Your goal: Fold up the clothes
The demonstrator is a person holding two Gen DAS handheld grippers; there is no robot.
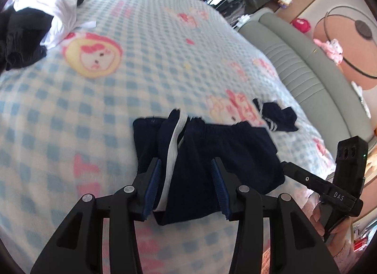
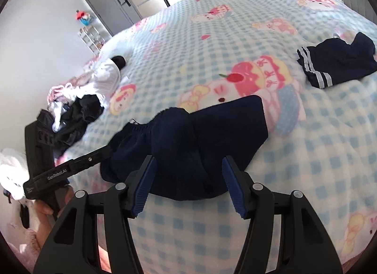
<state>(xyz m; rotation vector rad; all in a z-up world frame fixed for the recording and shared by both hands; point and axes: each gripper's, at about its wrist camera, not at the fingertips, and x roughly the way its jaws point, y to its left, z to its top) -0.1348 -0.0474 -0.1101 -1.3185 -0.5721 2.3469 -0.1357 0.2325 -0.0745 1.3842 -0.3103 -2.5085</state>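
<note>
While lying bunched on checked blanket (image 2: 306, 144): navy shorts (image 2: 188, 146).
Straddled near edge by left gripper (image 1: 186, 165) and right gripper (image 2: 188, 163), both spread apart, clamping nothing.

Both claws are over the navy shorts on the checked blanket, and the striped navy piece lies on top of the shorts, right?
Not quite: the striped navy piece lies apart from the navy shorts, on the checked blanket; the right wrist view shows it.
</note>
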